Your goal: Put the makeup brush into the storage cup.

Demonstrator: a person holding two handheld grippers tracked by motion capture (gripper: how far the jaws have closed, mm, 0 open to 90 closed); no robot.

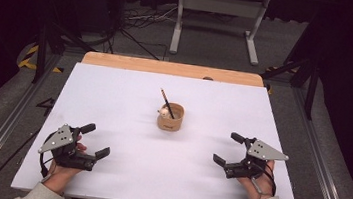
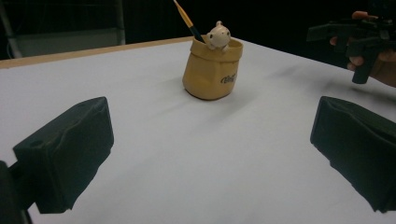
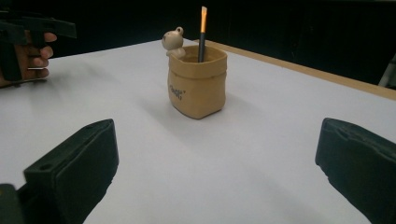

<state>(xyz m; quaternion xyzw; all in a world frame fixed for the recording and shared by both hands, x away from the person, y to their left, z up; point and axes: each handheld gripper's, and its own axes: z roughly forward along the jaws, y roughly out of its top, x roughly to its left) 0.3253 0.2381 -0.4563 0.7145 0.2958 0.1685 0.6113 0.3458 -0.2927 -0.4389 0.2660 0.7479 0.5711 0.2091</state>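
2 grippers rest near the table's [image 1: 115, 92] front edge, jaws spread wide and holding nothing: the left gripper [image 1: 95, 141] at the left, the right gripper [image 1: 228, 148] at the right. Bare white surface lies between them. Beyond, midway and well apart from both, stands a tan holder [image 1: 170, 118] with 1 pencil [image 1: 166, 101].

- A white tabletop [image 1: 120, 173] with a bare wooden strip [image 1: 118, 61] along its far edge.
- A grey floor [image 1: 211, 43] beyond the tabletop.
- A white metal stand [image 1: 220, 6] on that floor, its two legs resting on flat feet.
- Dark cables [image 1: 140, 22] lying loose at the far left.
- Yellow-and-black tape [image 1: 31, 58] at the left.
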